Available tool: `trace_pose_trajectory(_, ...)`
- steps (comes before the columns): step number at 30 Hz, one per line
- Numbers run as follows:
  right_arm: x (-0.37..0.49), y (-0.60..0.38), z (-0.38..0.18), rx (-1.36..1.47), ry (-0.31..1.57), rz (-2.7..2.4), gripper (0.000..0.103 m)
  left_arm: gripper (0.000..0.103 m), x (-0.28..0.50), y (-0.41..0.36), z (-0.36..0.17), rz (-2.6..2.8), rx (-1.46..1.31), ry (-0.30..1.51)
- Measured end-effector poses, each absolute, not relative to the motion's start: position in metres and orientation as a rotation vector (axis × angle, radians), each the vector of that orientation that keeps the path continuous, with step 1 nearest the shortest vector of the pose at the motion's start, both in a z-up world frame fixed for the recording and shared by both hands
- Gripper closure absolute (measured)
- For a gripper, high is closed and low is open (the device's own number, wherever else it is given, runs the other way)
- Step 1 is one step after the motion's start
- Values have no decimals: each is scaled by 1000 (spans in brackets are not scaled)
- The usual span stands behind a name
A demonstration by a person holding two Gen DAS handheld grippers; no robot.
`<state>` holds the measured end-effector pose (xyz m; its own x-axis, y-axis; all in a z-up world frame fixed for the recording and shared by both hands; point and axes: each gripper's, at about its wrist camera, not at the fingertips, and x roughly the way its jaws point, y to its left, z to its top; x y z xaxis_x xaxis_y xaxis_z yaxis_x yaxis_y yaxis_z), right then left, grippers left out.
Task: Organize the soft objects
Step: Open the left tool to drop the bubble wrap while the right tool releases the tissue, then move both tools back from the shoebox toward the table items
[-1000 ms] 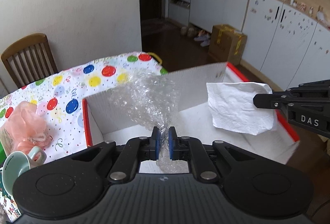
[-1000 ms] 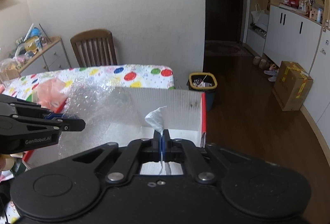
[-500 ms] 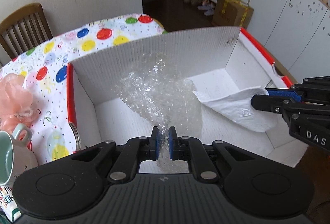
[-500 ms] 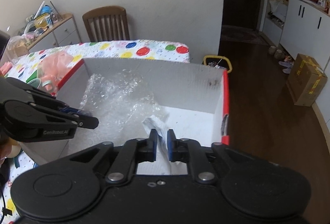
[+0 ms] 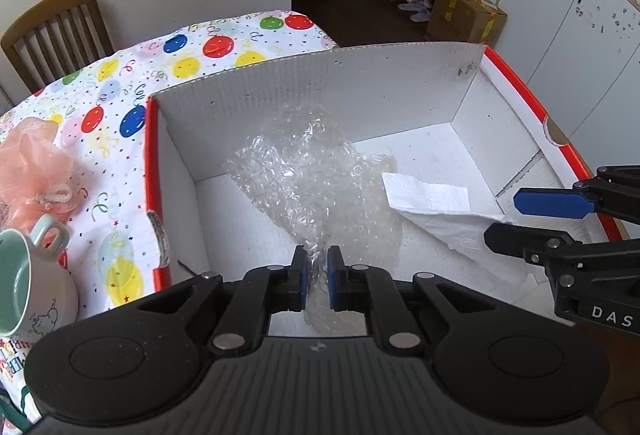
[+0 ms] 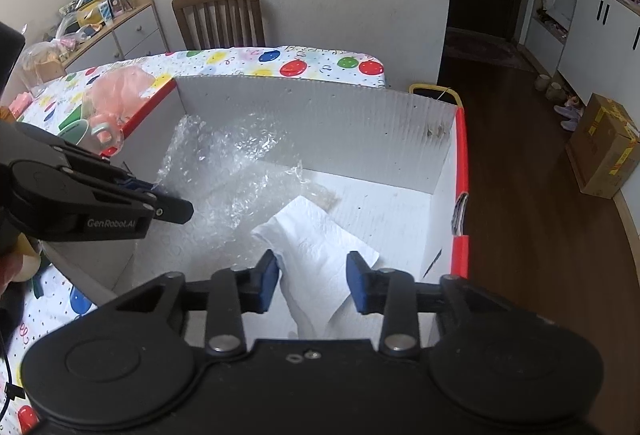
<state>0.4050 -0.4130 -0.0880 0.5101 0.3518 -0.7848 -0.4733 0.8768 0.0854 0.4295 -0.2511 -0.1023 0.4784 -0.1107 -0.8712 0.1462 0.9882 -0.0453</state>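
Observation:
A white cardboard box (image 5: 360, 91) with red outer walls stands on the table; it also shows in the right wrist view (image 6: 320, 123). My left gripper (image 5: 317, 275) is shut on a sheet of clear bubble wrap (image 5: 308, 171) that rests inside the box; the wrap also shows in the right wrist view (image 6: 224, 171). My right gripper (image 6: 312, 285) is open over a white paper towel (image 6: 316, 247) lying on the box floor. The towel (image 5: 432, 203) and right gripper (image 5: 540, 217) also show in the left wrist view. A pink mesh bath puff (image 5: 34, 171) lies on the tablecloth left of the box.
A pale green mug (image 5: 28, 275) stands at the left beside the puff. The balloon-print tablecloth (image 5: 192, 59) covers the table. A wooden chair (image 6: 220, 15) stands behind it. A cardboard carton (image 6: 604, 143) sits on the wooden floor to the right.
Both grippers lowered into the box. The right gripper opened and let go of the paper towel, which now lies on the box floor. The left gripper still holds the bubble wrap.

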Motion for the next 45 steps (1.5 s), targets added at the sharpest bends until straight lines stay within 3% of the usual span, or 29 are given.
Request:
trace_pose_trajectory(5, 402, -412, -85, -161, 900, 502, 55, 91, 423, -249, -99, -144, 39, 1047)
trace_pose_trajectory(9, 400, -414, -81, -160, 891, 507, 48, 81, 418, -247, -95, -134, 33, 1031)
trace_pose_trajectory(12, 396, -415, -76, -167, 878, 511, 44, 63, 414, -245, -92, -131, 19, 1015)
trace_pose_trajectory(13, 394, -415, -75, -169, 874, 512, 42, 44, 413, -244, -90, -132, 14, 1010)
trace_pose_trajectory(14, 393, -415, -73, -171, 868, 513, 40, 32, 412, -243, -89, -131, 9, 1005)
trace_pose_trajectory(36, 345, -413, -15, -128, 744, 519, 19, 30, 341, -215, -28, -171, -41, 814)
trace_pose_trajectory(45, 309, -396, 7, -74, 684, 551, 6, 22, 293, -188, -2, -201, -70, 741)
